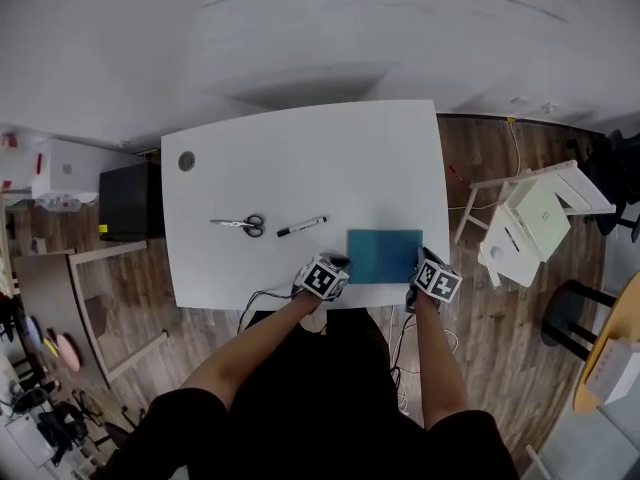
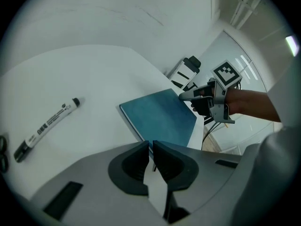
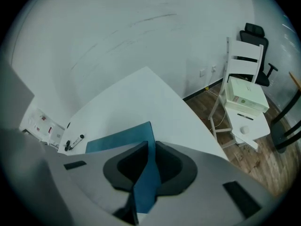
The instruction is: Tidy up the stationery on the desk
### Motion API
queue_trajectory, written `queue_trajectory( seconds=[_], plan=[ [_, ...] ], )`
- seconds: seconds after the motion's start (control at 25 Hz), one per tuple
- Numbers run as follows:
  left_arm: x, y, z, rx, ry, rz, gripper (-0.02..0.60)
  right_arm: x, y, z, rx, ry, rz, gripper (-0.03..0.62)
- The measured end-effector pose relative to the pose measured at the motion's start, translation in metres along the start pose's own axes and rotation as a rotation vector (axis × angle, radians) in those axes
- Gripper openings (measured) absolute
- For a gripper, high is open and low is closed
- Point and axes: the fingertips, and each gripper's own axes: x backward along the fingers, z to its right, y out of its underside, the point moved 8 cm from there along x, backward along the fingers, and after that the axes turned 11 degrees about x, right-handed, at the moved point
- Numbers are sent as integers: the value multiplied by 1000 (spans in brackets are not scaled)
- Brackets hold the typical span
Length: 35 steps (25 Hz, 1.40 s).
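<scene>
Along the near edge of the desk (image 1: 300,158) in the head view, a teal notebook (image 1: 385,255) is lying flat. The left hand-held gripper (image 1: 340,265) is sitting at its near-left corner and the right hand-held gripper (image 1: 421,264) at its near-right corner. A marker (image 1: 301,226) and scissors (image 1: 239,224) are lying further left, apart from the notebook and from both grippers.

Seen from the left gripper view, the left hand-held gripper (image 2: 151,147) is pinching the notebook's (image 2: 160,117) nearest corner, its jaws standing almost together on the thin edge. The right hand-held gripper (image 2: 190,96) is showing at the opposite corner, and the marker (image 2: 47,128) is lying off to the left.

Seen from the right gripper view, the right hand-held gripper (image 3: 151,147) is pinching the notebook (image 3: 120,138), whose teal cover is running up between its jaws.

Judging by this, the two-handed grasp on the notebook is the step in hand. The next move is calling for both corners to rise evenly, so the thin book is neither bending nor slipping, before it is carried to its place. The marker and scissors are yet to be handled.
</scene>
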Motion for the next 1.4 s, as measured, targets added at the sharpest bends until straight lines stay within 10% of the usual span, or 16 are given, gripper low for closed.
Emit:
queue_trajectory(
  seconds=[1.12, 1.4],
  plan=[
    [155, 172, -165, 132, -192, 264, 31, -28, 86, -251, 241, -259, -76, 64],
    [193, 212, -210, 263, -262, 323, 31, -41, 95, -328, 425, -291, -93, 64]
  ],
)
